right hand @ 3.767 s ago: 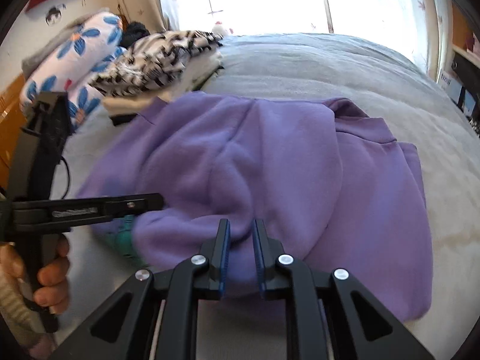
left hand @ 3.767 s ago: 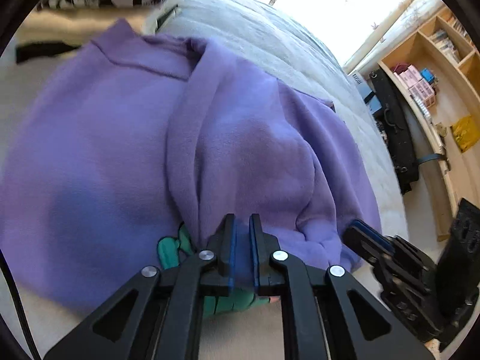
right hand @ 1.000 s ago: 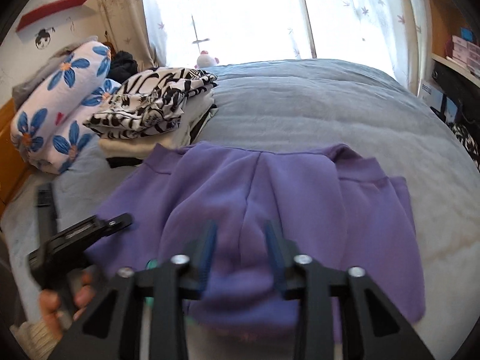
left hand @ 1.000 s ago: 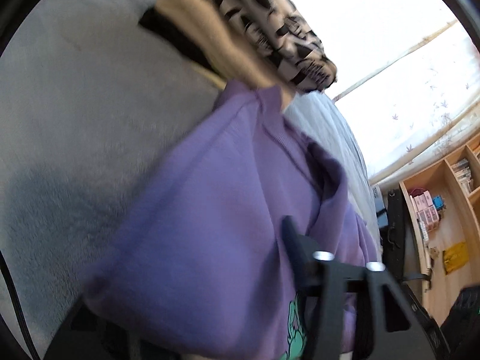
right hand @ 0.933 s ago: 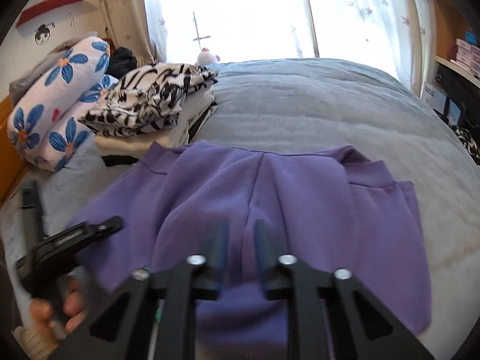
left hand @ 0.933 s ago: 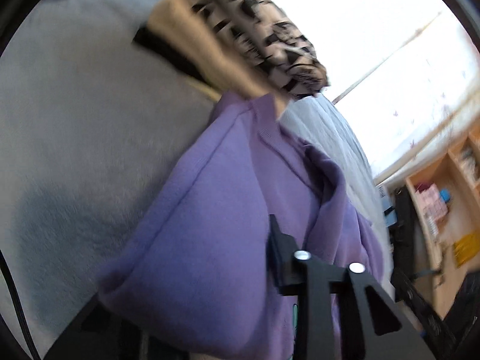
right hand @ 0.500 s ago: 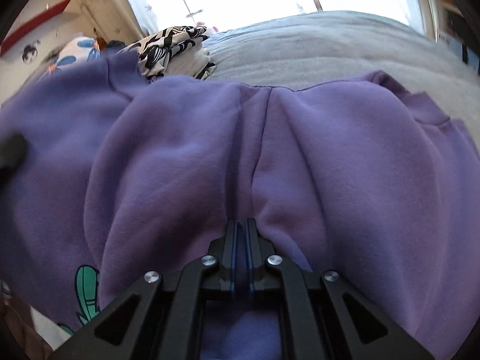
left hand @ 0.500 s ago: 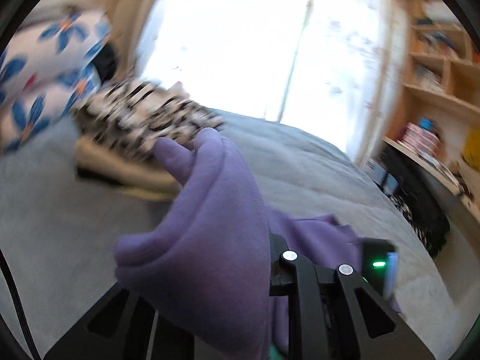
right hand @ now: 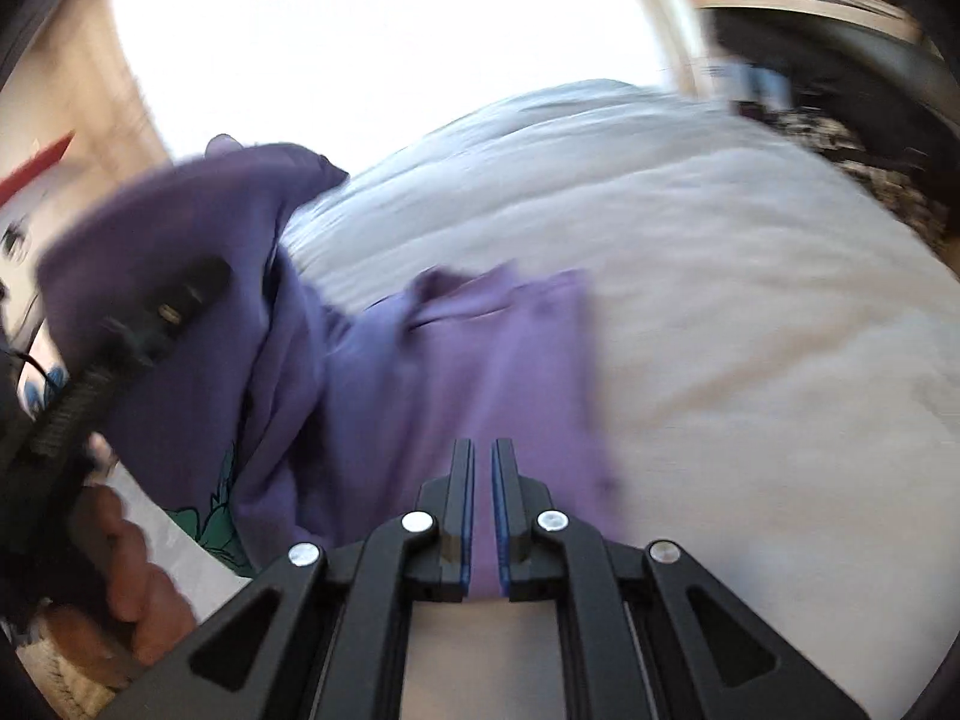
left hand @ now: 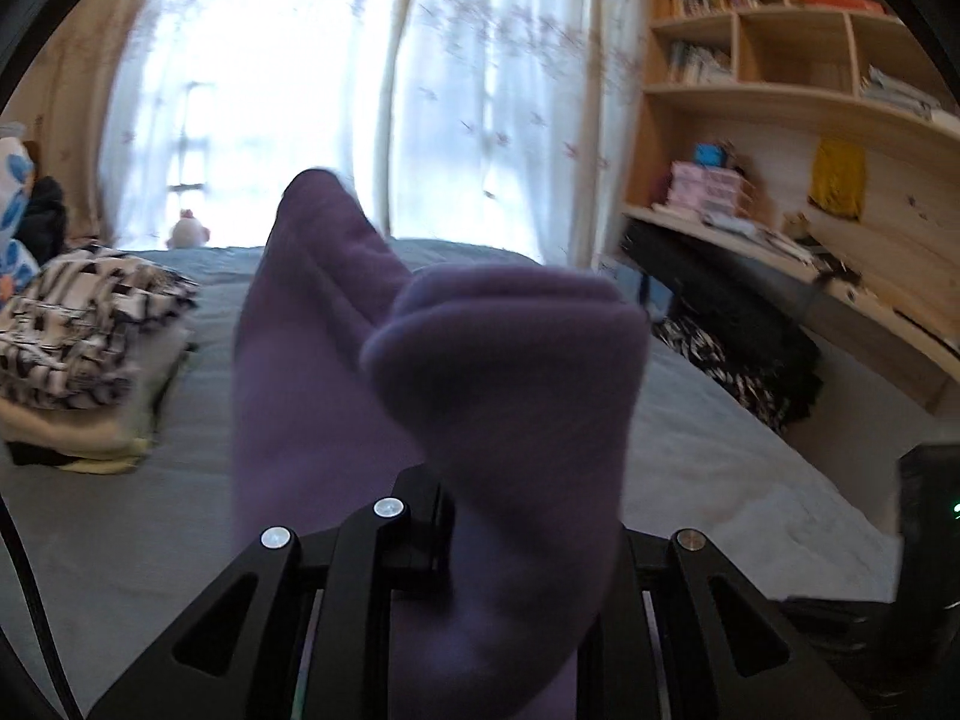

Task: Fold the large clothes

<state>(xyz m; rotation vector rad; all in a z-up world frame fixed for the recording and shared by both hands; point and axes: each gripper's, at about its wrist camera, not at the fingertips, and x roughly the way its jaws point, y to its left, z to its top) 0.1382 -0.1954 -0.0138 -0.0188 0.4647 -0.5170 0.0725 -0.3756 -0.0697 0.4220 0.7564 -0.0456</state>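
Note:
The purple sweatshirt (left hand: pixel 492 372) is bunched over my left gripper (left hand: pixel 480 498), which is shut on it and holds it up above the grey bed (left hand: pixel 120 516); the cloth hides its right finger. In the right wrist view the sweatshirt (right hand: pixel 456 360) hangs from the left gripper (right hand: pixel 150 324) at the left and runs down to my right gripper (right hand: pixel 482 468). The right gripper's blue pads (right hand: pixel 465 510) stand almost together with purple cloth pinched between them. A green print (right hand: pixel 216 516) shows on the lower left part of the cloth.
A stack of folded clothes with a black-and-white top (left hand: pixel 84 324) sits at the left of the bed. A floral pillow (left hand: pixel 15 180) lies behind it. A wooden desk (left hand: pixel 780 276) and shelves (left hand: pixel 780 60) stand on the right. Dark items (left hand: pixel 738 354) lie beside the bed.
Both grippers have lifted the sweatshirt off the bed. The left gripper has swung up to face the window. The right view has tilted and swung right.

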